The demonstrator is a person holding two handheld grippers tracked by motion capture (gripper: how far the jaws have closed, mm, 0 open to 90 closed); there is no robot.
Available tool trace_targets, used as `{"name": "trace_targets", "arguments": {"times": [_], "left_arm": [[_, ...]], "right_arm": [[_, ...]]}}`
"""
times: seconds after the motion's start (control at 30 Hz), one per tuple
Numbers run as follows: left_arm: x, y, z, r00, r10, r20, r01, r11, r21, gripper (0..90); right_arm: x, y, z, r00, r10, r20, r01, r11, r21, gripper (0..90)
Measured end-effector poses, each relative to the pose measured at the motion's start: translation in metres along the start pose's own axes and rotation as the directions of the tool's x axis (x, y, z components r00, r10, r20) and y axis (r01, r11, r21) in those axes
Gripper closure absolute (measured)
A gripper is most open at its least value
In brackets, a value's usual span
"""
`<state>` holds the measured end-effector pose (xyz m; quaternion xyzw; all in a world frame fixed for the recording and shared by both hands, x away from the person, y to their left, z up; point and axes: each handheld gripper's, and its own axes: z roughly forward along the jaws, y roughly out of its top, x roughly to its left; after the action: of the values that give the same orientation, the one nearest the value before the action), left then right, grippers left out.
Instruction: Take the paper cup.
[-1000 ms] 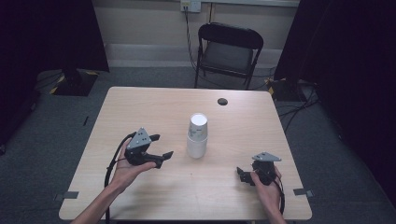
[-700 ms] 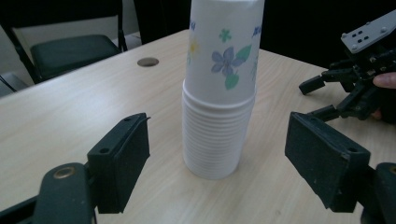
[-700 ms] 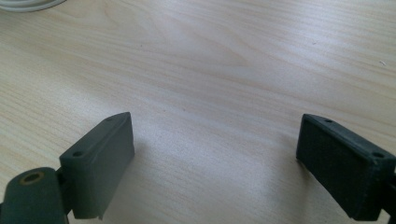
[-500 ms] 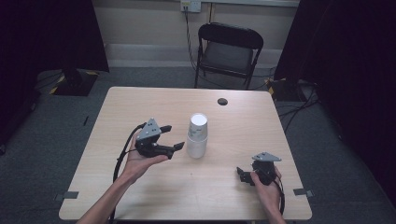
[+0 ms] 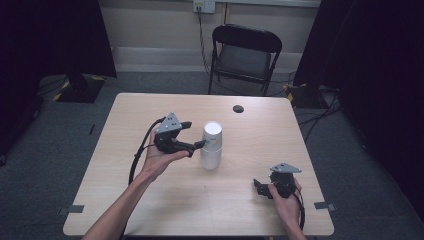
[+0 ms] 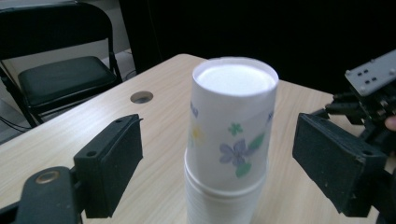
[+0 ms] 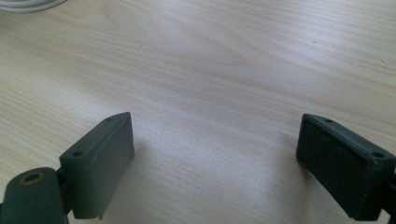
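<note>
Overhead, the left gripper [image 5: 196,136] sits at the near-left flank of the stack of paper cups [image 5: 211,145], which stands upside down at the middle of the wooden table [image 5: 125,165]. Its jaws, which have just been opening, straddle the cups' upper part without clamping. Beyond the cups lies a dark round hole [image 5: 238,108] in the tabletop, and a black folding chair [image 5: 245,55] stands past the far edge. The right gripper [image 5: 261,186] rests low at the near-right corner, well apart from the cups.

Next, the left gripper view: the flowered cups [image 6: 231,140] stand between the two wide-spread pads, a gap on either side; nothing blocks them. The right gripper [image 6: 373,100] shows behind the right-hand pad.

Finally, the right gripper view: the jaws are released, with bare wood [image 7: 210,84] between them.
</note>
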<state>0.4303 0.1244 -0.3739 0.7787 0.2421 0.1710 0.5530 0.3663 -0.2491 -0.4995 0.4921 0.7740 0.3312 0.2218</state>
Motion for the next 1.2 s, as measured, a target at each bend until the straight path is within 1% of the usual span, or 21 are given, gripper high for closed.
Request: {"name": "trace_targets", "arguments": {"times": [0.07, 0.13, 0.17, 0.23, 0.27, 0.4, 0.43, 0.47, 0.53, 0.6, 0.63, 0.67, 0.7, 0.77, 0.8, 0.83, 0.87, 0.9, 0.97, 1.03, 1.2], "left_arm": [[0.0, 0.002, 0.005, 0.9999, -0.011, 0.01, 0.011, 0.9999, -0.012, 15.8], [0.0, 0.004, 0.007, 0.9999, -0.007, 0.012, 0.007, 1.0, -0.007, 15.8], [-0.001, 0.005, 0.01, 0.9998, -0.013, 0.014, 0.013, 0.9998, -0.016, 15.8], [-0.001, 0.007, 0.015, 0.9997, -0.014, 0.021, 0.014, 0.9998, -0.011, 15.8], [-0.001, 0.008, 0.021, 0.9996, -0.012, 0.024, 0.012, 0.9999, 0.004, 15.7], [-0.004, 0.008, 0.029, 0.9997, -0.002, 0.026, 0.002, 1.0, 0.009, 16.1], [-0.005, 0.008, 0.032, 0.9997, 0.0, 0.023, 0.0, 0.9999, 0.017, 17.0], [-0.007, 0.008, 0.036, 0.9996, -0.006, 0.028, 0.005, 0.9997, 0.025, 18.3], [-0.008, 0.007, 0.041, 0.9997, -0.002, 0.026, 0.001, 0.9995, 0.031, 22.4], [-0.008, 0.007, 0.042, 0.9998, 0.004, 0.021, -0.004, 0.9994, 0.035, 22.5], [-0.008, 0.008, 0.043, 0.9997, 0.003, 0.023, -0.003, 0.9996, 0.029, 22.2], [-0.008, 0.009, 0.044, 0.9998, -0.005, 0.02, 0.005, 0.9996, 0.028, 22.2], [-0.008, 0.009, 0.044, 0.9998, -0.005, 0.02, 0.005, 0.9996, 0.028, 22.3], [-0.007, 0.009, 0.046, 0.9996, -0.012, 0.026, 0.011, 0.9995, 0.028, 22.5], [-0.009, 0.01, 0.048, 0.9999, 0.002, 0.017, -0.002, 0.9994, 0.036, 22.5], [-0.011, 0.01, 0.05, 0.9997, 0.0, 0.026, -0.001, 0.9993, 0.037, 22.4], [-0.013, 0.01, 0.051, 0.9996, -0.008, 0.026, 0.008, 0.9994, 0.033, 22.5], [-0.015, 0.01, 0.053, 0.9999, 0.004, 0.012, -0.004, 0.9991, 0.041, 22.9], [-0.015, 0.01, 0.055, 0.9999, 0.01, 0.007, -0.01, 0.9992, 0.038, 23.3], [-0.015, 0.011, 0.057, 0.9999, 0.008, 0.012, -0.009, 0.9989, 0.047, 23.3], [-0.017, 0.01, 0.061, 0.9999, 0.013, -0.003, -0.013, 0.9981, 0.06, 24.5]], "right_arm": [[0.0, 0.0, 0.0, 1.0, 0.0, 0.0, 0.0, 1.0, 0.0, 10.8], [0.0, 0.0, 0.0, 1.0, 0.0, 0.0, 0.0, 1.0, 0.0, 10.8], [0.0, 0.0, 0.0, 1.0, 0.0, 0.0, 0.0, 1.0, 0.0, 10.7], [0.0, 0.0, 0.0, 1.0, 0.0, -0.001, 0.0, 1.0, 0.0, 10.8], [0.0, 0.0, 0.0, 1.0, 0.0, -0.001, 0.0, 1.0, 0.0, 10.8], [0.0, 0.0, 0.0, 1.0, 0.0, -0.001, 0.0, 1.0, 0.0, 10.8], [0.0, 0.0, 0.0, 1.0, 0.0, -0.001, 0.0, 1.0, 0.0, 10.8], [0.0, 0.0, 0.0, 1.0, 0.0, -0.001, 0.0, 1.0, 0.0, 10.8], [0.0, 0.0, 0.0, 1.0, 0.001, -0.001, -0.001, 1.0, 0.0, 10.8], [0.0, 0.0, 0.0, 1.0, 0.0, -0.001, 0.0, 1.0, 0.0, 10.8], [0.0, 0.0, 0.0, 1.0, 0.0, -0.001, 0.0, 1.0, 0.0, 10.8], [0.0, 0.0, 0.0, 1.0, 0.0, -0.001, 0.0, 1.0, 0.0, 10.8], [0.0, 0.0, 0.0, 1.0, 0.0, -0.001, 0.0, 1.0, 0.0, 10.8], [0.0, 0.0, 0.0, 1.0, 0.0, -0.001, 0.0, 1.0, 0.0, 10.8], [0.0, 0.0, 0.0, 1.0, 0.0, -0.002, 0.0, 1.0, 0.0, 10.8], [0.0, 0.0, 0.0, 1.0, 0.0, -0.002, 0.0, 1.0, 0.0, 10.8], [0.0, 0.0, 0.0, 1.0, 0.0, -0.002, 0.0, 1.0, 0.0, 10.8], [0.0, 0.0, 0.0, 1.0, 0.0, -0.002, 0.0, 1.0, 0.0, 10.8], [0.0, 0.0, 0.0, 1.0, 0.0, -0.002, 0.0, 1.0, 0.0, 10.8], [0.0, 0.0, 0.0, 1.0, 0.0, -0.002, 0.0, 1.0, 0.0, 10.8], [0.0, 0.0, 0.0, 1.0, 0.0, -0.002, 0.0, 1.0, 0.0, 10.8]]}}
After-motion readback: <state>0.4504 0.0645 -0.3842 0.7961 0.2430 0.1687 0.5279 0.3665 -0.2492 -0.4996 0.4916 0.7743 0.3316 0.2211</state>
